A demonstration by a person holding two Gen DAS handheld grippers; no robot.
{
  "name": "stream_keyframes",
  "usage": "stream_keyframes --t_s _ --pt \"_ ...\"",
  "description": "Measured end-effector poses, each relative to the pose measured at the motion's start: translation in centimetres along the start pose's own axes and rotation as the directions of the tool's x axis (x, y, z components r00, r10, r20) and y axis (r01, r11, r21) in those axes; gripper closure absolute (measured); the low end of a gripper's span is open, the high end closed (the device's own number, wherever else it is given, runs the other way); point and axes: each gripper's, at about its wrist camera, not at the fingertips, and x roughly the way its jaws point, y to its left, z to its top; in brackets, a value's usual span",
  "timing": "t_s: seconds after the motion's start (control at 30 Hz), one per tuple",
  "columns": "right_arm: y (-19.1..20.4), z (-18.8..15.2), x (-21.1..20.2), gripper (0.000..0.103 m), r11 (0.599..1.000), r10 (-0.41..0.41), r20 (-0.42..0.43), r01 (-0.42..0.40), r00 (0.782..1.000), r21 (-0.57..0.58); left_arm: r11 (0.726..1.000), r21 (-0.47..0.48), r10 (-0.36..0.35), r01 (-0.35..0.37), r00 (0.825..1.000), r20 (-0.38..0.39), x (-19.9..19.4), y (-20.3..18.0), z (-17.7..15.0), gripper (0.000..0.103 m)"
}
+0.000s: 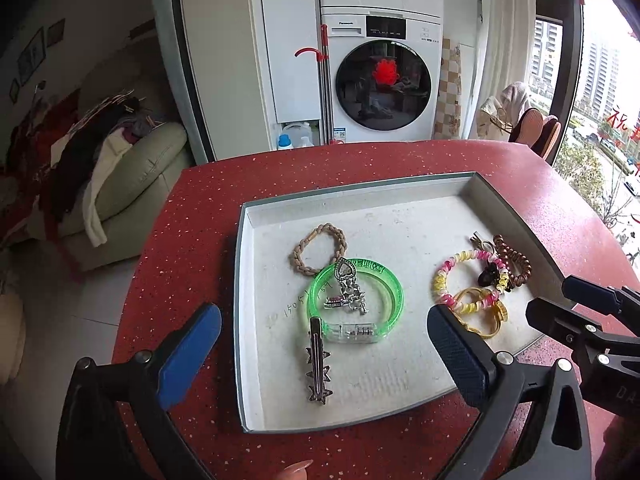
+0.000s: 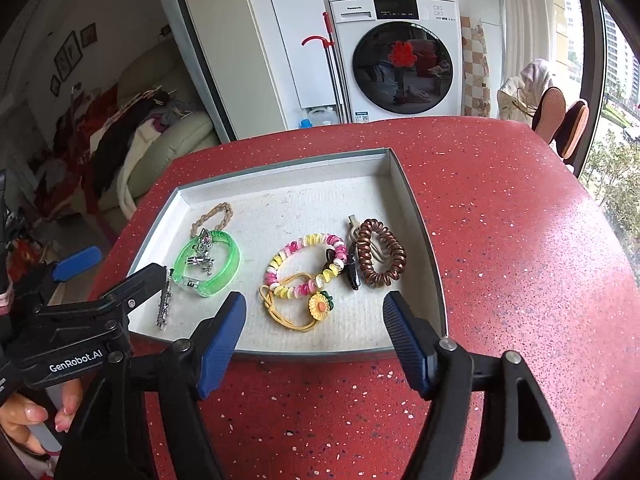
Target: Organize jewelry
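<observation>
- Red speckled bench [image 1: 192,216] carries a shallow grey tray [image 1: 245,280] with a pale floor, and all the jewelry lies inside it.
- On the tray's left side a green translucent bangle [image 1: 394,292] lies flat, with a silver heart charm cluster [image 1: 347,286] across its ring; a beige braided hair tie [image 1: 316,249] touches the bangle's far rim, and a silver spiked hair clip [image 1: 318,364] touches its near end.
- On the tray's right side a pink, yellow and white spiral hair tie [image 2: 304,260] overlaps a yellow elastic with a daisy flower [image 2: 319,304]; a brown coil hair tie [image 2: 380,258] lies just beside them, with a dark clip [image 2: 352,276] between.
- Only the right wrist view shows the daisy face and the whole brown coil; in the left wrist view the finger hides part of the yellow elastic.
- Only the left wrist view shows the spiked clip full length; the right wrist view has it partly behind the other tool.
- Left gripper [image 1: 324,356] hovers over the tray's near left part, jaws wide apart and holding nothing; the bangle and clip sit between them.
- Right gripper [image 2: 314,344] hangs over the tray's near edge, jaws spread wide and empty, with the daisy elastic ahead.
- Bare fingers [image 2: 28,416] with painted nails grip the left tool's handle.
- Behind the bench stands a Panasonic washing machine [image 1: 380,80].
</observation>
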Motion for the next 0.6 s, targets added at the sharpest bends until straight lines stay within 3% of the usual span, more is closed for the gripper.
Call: stream_keyframes --t_s 0.13,0.2,0.27,0.6 --pt "0.4 -1.7 -1.2 0.020 1.000 -0.006 0.022 0.007 1.000 -0.017 1.000 -0.015 0.025 -0.024 1.000 0.015 -1.8 0.0 -1.8 0.000" --pt "0.5 -2.5 -1.8 0.014 1.000 -0.012 0.036 0.013 0.999 -0.021 0.999 -0.031 0.032 -0.031 0.999 0.018 -2.6 0.1 -2.8 0.000" --pt "0.5 -3.2 -2.6 0.000 1.000 -0.011 0.063 0.012 0.998 -0.018 0.998 -0.046 0.042 -0.041 0.999 0.020 -3.3 0.2 -3.9 0.000" --pt "0.7 -5.7 -5.0 0.000 0.999 -0.047 0.104 0.049 0.994 -0.014 0.991 -0.102 0.088 -0.084 0.995 0.037 -5.9 0.2 -7.3 0.000"
